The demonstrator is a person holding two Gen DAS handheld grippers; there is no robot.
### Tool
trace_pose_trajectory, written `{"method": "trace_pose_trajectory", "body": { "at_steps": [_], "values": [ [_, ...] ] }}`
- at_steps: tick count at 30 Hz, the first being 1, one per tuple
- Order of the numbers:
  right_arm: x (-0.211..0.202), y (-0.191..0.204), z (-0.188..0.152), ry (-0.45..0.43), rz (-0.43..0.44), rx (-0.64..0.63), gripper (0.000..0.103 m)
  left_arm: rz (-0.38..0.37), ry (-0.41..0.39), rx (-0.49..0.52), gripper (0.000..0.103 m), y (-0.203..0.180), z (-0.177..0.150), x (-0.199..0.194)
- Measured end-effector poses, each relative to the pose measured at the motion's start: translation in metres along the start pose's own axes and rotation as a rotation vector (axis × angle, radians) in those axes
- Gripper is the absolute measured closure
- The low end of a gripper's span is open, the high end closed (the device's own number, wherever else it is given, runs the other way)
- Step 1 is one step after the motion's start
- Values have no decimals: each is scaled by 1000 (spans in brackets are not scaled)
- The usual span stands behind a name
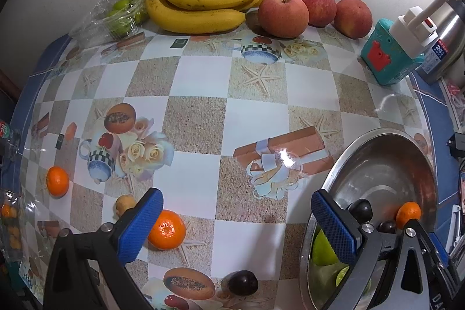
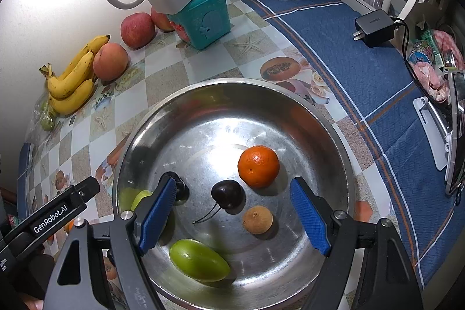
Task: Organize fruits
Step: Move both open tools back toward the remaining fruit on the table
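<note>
Item, nearest the lens: left gripper (image 1: 237, 225), jaws spread wide, nothing between the pads, pointing steeply down at the table.
Item: tangerine (image 1: 166, 229) on the checked tablecloth (image 1: 200, 83), partly hidden behind the left blue pad (image 1: 142, 225) and lying toward that side of the gap rather than at its centre. It is round, so no long axis governs the approach. Judged the likely next pick; the left gripper is by far the nearer.
Item: dark plum-like fruit (image 1: 242, 282) near the lower edge; a second tangerine (image 1: 57, 181) further left; a small brown fruit (image 1: 125, 204) behind the left finger.
Item: steel bowl (image 1: 377, 153) to the right, its contents mostly masked here by the gripper hardware.
Item: right gripper (image 2: 234, 212), jaws apart and empty, hanging over the bowl (image 2: 180, 118).
Right wrist view alone lists the bowl's contents clearly: orange tangerine (image 2: 258, 166), cherry with stem (image 2: 226, 193), brown fruit (image 2: 257, 220), green fruit (image 2: 199, 260). Left wrist view alone shows the loose fruit on the cloth.
</note>
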State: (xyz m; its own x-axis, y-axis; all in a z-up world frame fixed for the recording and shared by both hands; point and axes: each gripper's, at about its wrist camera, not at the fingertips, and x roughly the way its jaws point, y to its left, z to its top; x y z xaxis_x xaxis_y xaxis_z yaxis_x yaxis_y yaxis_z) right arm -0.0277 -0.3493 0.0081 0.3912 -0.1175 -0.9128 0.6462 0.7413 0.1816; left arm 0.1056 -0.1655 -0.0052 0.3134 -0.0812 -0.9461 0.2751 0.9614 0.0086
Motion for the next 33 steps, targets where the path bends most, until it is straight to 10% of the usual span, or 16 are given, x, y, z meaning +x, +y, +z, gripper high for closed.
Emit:
{"method": "trace_pose_trajectory", "body": {
  "at_steps": [3, 33],
  "values": [
    [-1, 0, 0, -16, 2, 1, 3, 12, 4, 2, 0, 1, 0, 2],
    [-26, 38, -22, -36, 57, -131, 2, 52, 3, 27, 0, 38, -29, -14]
  ]
}}
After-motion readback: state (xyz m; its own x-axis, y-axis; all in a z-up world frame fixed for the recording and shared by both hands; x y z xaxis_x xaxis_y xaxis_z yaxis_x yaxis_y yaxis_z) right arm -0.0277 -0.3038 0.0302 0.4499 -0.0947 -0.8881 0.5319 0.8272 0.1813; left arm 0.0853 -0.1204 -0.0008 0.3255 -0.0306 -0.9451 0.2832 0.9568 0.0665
